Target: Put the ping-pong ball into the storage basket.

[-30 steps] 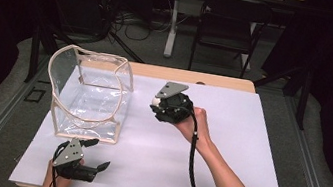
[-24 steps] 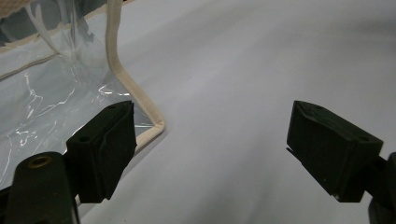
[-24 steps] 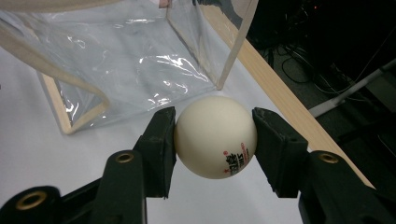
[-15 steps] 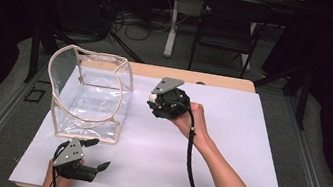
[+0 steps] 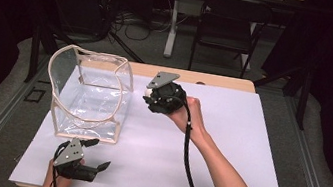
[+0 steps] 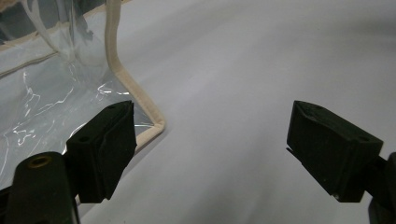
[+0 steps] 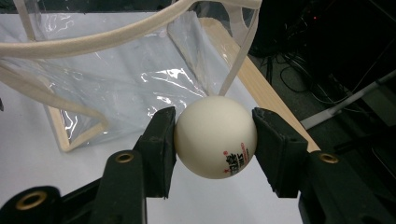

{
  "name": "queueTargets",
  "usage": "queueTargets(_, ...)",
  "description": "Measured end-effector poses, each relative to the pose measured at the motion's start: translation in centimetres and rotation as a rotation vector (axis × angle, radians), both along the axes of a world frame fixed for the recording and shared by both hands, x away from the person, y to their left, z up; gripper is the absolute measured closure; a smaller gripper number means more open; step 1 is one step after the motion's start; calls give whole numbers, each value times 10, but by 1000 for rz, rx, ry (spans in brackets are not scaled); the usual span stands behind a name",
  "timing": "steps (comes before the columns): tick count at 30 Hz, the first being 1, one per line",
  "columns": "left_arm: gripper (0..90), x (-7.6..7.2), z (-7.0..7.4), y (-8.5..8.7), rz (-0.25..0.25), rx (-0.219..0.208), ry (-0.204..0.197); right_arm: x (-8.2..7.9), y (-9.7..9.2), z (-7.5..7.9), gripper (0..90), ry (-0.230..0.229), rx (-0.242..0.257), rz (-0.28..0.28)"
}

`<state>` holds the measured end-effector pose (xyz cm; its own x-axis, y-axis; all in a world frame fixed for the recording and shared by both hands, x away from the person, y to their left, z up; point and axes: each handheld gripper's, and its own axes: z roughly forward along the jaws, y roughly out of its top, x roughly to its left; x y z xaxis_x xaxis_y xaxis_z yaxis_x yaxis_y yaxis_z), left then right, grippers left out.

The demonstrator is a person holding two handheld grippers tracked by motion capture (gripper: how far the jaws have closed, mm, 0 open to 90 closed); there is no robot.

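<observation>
From the high view I see a wooden table (image 5: 217,81) almost wholly covered by a white sheet (image 5: 226,153), with a strip of bare wood along its far edge at twelve o'clock. Grey floor mats (image 5: 323,164) flank the table at three and nine o'clock. Beyond the far edge the room is dark: a folding chair (image 5: 228,27) stands at about one o'clock, the leg of a second table (image 5: 173,23) at twelve, and loose cables (image 5: 135,20) lie on the floor at eleven.

My right gripper (image 5: 150,96) sits near the middle of the sheet, aimed toward nine o'clock. Its jaws are clamped on a white ball (image 7: 215,136), one pad on each side; the ball carries small red and dark printing low on its near face. In the high view the ball (image 5: 148,91) is a pale spot at the gripper's tip, just beside the clear bag (image 5: 90,96).

That bag, transparent with cream trim, stands open-topped on the sheet at about ten o'clock from the table's centre.

My left gripper (image 5: 97,154) is low at seven o'clock, near the sheet's front edge, with its jaws spread wide and nothing between them. In its own view one pad (image 6: 108,148) lies just beside the bag's trimmed bottom corner (image 6: 156,128); I cannot tell whether they touch.
</observation>
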<state>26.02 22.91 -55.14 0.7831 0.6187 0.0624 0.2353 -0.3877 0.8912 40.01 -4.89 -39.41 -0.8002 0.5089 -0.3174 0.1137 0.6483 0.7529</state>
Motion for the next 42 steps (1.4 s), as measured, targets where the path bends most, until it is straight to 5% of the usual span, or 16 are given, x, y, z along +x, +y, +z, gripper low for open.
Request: queueTargets(42, 162, -2, 1, -1, -1, 3, -5, 11, 36, 39, 509, -31, 4, 17)
